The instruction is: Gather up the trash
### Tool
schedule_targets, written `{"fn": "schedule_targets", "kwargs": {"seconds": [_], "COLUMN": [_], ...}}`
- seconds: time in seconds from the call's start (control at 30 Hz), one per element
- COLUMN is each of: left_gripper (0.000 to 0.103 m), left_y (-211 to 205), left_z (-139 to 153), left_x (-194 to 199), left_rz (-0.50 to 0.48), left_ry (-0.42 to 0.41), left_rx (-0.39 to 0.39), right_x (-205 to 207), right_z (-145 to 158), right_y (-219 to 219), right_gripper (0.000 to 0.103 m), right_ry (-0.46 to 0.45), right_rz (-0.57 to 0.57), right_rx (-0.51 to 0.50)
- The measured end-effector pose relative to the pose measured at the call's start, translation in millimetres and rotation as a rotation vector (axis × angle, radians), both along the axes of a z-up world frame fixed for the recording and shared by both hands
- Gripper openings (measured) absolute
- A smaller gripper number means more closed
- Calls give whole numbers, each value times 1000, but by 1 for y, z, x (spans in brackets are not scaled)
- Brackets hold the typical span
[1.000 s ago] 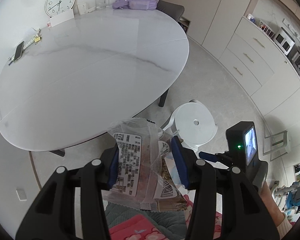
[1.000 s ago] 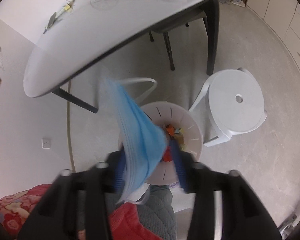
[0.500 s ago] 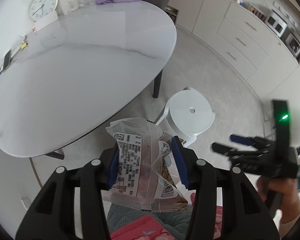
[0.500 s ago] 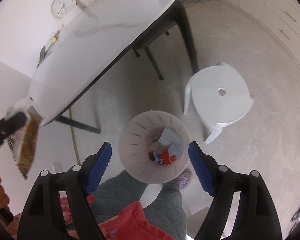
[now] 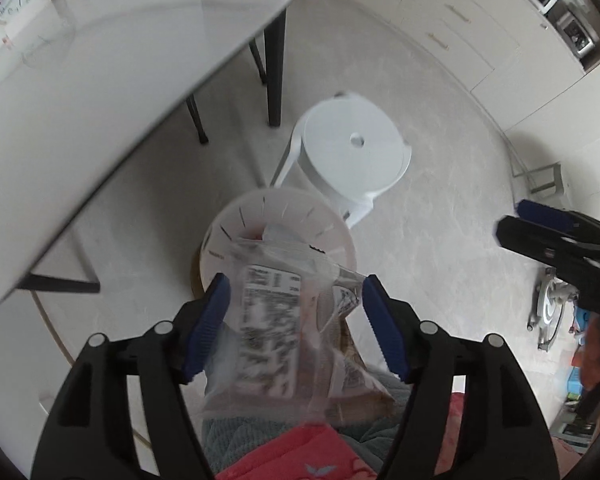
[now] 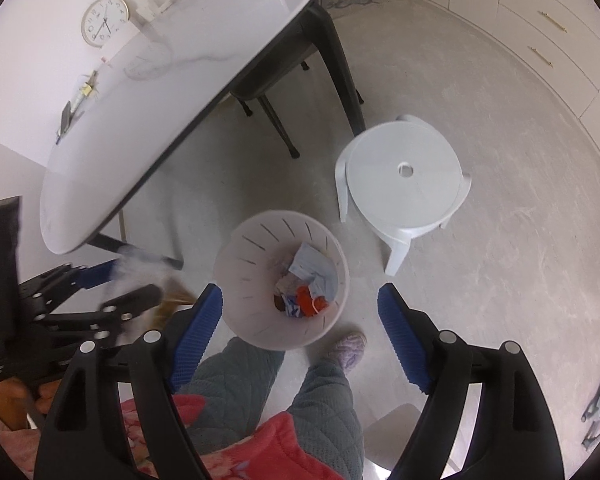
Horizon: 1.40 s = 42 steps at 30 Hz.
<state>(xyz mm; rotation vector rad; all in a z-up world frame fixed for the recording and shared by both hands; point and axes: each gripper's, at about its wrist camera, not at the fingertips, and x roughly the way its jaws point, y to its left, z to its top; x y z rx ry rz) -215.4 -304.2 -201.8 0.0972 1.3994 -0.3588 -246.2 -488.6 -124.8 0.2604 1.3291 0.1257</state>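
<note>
The left gripper (image 5: pixel 296 312) hangs over the white bin (image 5: pixel 236 248), jaws opening, the clear wrapper (image 5: pixel 276 320) loose between them. The right gripper (image 6: pixel 300 320) has its jaws spread, holding nothing.

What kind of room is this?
Probably a home dining area beside a kitchen: an oval table with a wall clock leaning on it, a white stool, cabinet drawers and a wastebasket on the floor.

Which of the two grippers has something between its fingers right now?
The left gripper: a clear printed wrapper hangs between its opening jaws, over the bin. The right gripper is open with nothing between.
</note>
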Motion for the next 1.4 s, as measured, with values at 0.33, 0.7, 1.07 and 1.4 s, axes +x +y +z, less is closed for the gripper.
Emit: {"fn": "schedule_targets", "kwargs": {"seconds": [0.33, 0.7, 1.07, 1.4], "left_gripper": [82, 95, 95, 95], "left_y": [-6, 35, 98, 133], "left_z": [-9, 95, 210, 270], "left_x": [-10, -6, -6, 6], "left_rz": [20, 178, 392, 457], "left_ry": [-5, -266, -537, -702], "left_rx": [23, 42, 44, 54], "right_x": [-8, 16, 46, 61], "right_z": [0, 44, 140, 214], "right_y": [8, 29, 83, 123], "right_gripper": [80, 88, 100, 100], "right_ry": [10, -119, -385, -620], "right_rz": [49, 115, 236, 284], "right_rx": [-29, -4, 15, -49]}}
